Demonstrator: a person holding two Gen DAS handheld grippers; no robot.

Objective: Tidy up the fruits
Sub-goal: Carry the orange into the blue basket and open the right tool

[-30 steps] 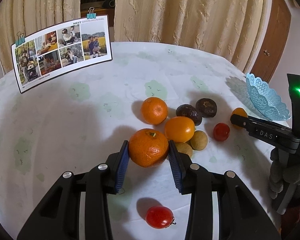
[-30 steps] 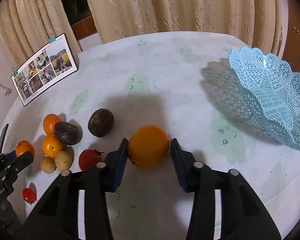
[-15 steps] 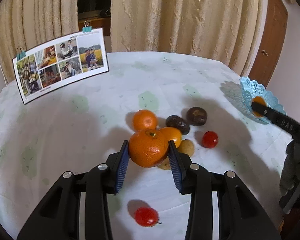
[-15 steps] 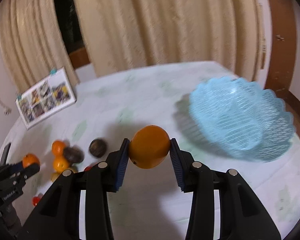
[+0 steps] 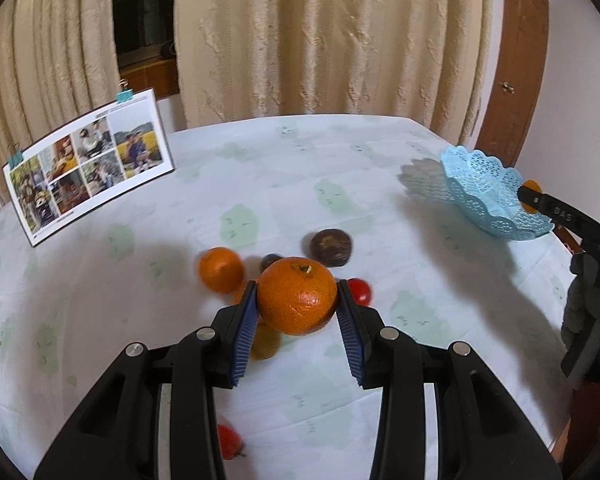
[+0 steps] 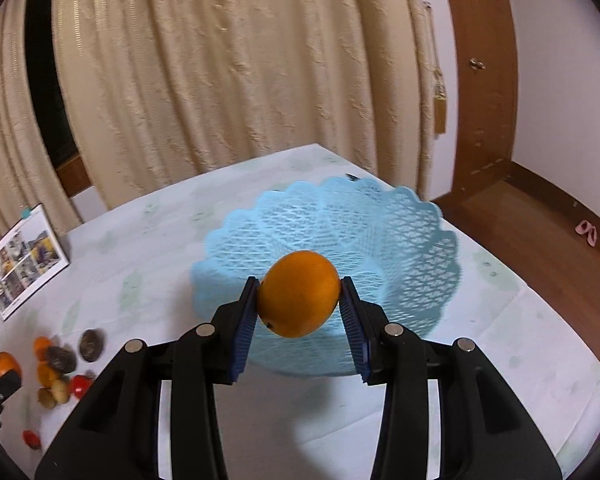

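Note:
My left gripper (image 5: 297,300) is shut on a stemmed orange (image 5: 297,295) and holds it above the fruit pile on the table. My right gripper (image 6: 299,300) is shut on a smooth orange (image 6: 299,294) and holds it over the light blue lattice basket (image 6: 400,240). In the left wrist view the basket (image 5: 488,196) sits at the table's right edge with the right gripper's finger (image 5: 556,212) over it. On the table lie another orange (image 5: 221,270), a dark brown fruit (image 5: 331,242), a red tomato (image 5: 360,291) and a second tomato (image 5: 230,442).
A clipped photo sheet (image 5: 88,164) stands at the back left of the table. Curtains (image 5: 320,40) hang behind. A wooden door (image 5: 512,72) is at the right. The table's right edge drops to a wooden floor (image 6: 540,232).
My right gripper carried its orange rightwards from the bare cloth to over the basket. My left gripper lifted its orange higher above the pile.

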